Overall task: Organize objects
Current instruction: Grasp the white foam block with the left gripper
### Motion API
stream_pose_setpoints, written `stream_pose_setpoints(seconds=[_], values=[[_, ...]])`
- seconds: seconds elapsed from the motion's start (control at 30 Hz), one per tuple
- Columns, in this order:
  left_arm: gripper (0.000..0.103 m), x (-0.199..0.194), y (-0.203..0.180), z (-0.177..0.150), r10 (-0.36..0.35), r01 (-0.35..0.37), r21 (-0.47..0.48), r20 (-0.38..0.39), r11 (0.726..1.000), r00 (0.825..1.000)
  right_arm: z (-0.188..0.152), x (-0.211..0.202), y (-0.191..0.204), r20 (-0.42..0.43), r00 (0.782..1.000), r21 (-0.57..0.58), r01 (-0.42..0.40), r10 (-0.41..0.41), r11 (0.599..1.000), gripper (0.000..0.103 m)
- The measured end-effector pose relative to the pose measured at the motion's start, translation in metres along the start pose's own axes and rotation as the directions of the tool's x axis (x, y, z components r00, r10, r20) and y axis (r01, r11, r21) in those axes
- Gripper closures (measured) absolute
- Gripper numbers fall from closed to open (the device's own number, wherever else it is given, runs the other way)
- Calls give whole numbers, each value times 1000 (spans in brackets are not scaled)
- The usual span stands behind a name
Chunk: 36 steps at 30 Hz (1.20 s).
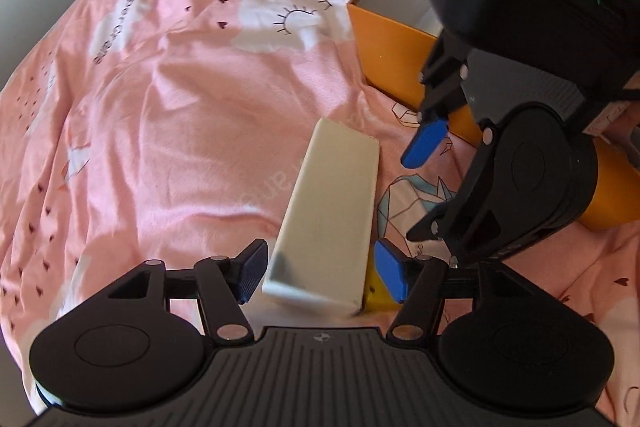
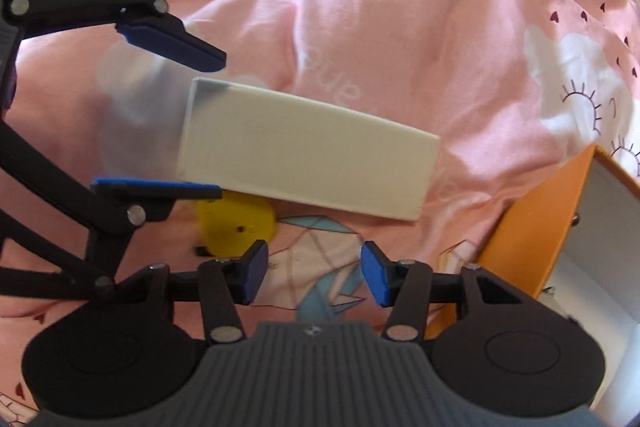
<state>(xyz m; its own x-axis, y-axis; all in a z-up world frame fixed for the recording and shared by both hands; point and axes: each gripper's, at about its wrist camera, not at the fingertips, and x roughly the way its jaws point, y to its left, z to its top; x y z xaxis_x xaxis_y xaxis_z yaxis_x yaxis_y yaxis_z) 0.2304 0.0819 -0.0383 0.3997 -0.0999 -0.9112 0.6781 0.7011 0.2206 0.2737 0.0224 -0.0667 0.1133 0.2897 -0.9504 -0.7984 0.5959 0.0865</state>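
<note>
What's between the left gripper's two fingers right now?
The near end of the white box sits between the open left gripper's fingers, clear in the left wrist view. A yellow object lies just beside the box, clearest in the right wrist view.

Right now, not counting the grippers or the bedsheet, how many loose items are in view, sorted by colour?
Cream-white rectangular block, lying between the open jaws of the left gripper: 1
Small yellow plastic piece, partly tucked under the block: 1
Orange open-topped box with white inside, on the pink printed bedsheet: 1
Total: 3
The right gripper is open and empty.
</note>
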Motion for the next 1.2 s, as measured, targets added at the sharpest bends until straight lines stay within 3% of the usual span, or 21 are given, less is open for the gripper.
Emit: stream_pose_setpoints(seconds=[0.17,0.43,0.67,1.0,1.2], values=[[25,25,-6,14,-36,39,117,-28,992,999,11,1,-12,-37,999,-51,21,-23,998,75],[25,53,-11,24,-13,25,188,-61,982,998,17,-1,-22,-45,999,-86,-4,0,996,77],[33,57,-17,22,16,-5,203,-52,979,998,13,-5,-23,-31,999,-84,-11,8,996,76],[34,5,11,-6,99,-95,44,-83,994,992,3,-29,-4,11,997,-115,-80,81,990,72],[34,-23,36,-24,41,-62,-190,-113,980,993,12,-16,17,20,986,-87,-162,164,983,57]])
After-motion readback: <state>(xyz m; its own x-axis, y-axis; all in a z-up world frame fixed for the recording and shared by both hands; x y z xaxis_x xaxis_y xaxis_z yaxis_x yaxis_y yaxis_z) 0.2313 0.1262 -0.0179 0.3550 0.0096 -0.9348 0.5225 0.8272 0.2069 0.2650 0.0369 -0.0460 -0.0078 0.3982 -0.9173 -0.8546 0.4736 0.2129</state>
